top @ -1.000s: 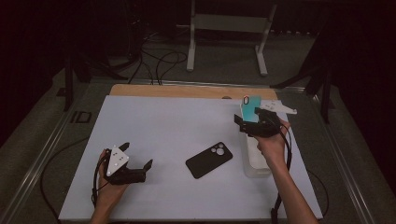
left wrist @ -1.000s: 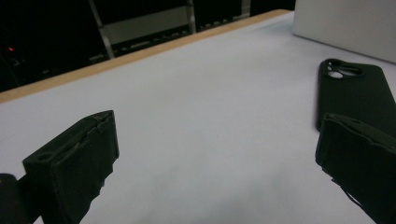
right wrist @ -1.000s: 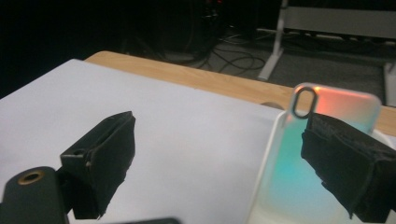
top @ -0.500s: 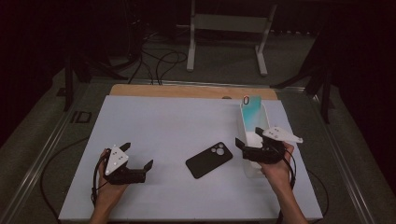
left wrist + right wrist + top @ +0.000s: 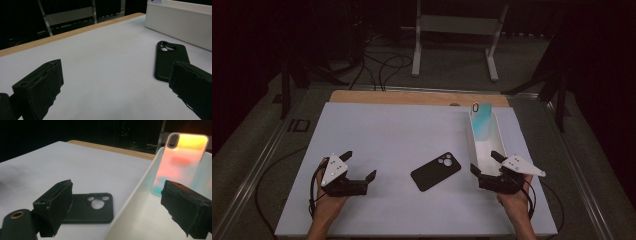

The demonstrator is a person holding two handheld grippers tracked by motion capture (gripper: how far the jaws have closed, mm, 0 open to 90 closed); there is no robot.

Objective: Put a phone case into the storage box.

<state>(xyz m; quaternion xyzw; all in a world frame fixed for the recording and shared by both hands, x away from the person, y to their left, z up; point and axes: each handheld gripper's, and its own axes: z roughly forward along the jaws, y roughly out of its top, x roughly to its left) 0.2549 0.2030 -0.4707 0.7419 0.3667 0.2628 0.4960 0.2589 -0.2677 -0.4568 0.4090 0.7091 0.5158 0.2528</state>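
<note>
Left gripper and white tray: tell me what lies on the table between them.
In the high view, a black phone case lies flat, camera cutout up, between the left gripper and the white tray; otherwise that stretch of table is bare.

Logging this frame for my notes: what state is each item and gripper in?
Black phone case: flat on the table, camera holes up, untouched.
Iridescent phone case: inside the white tray, leaning on its far end.
Left gripper: open, empty.
Right gripper: open, empty.
</note>
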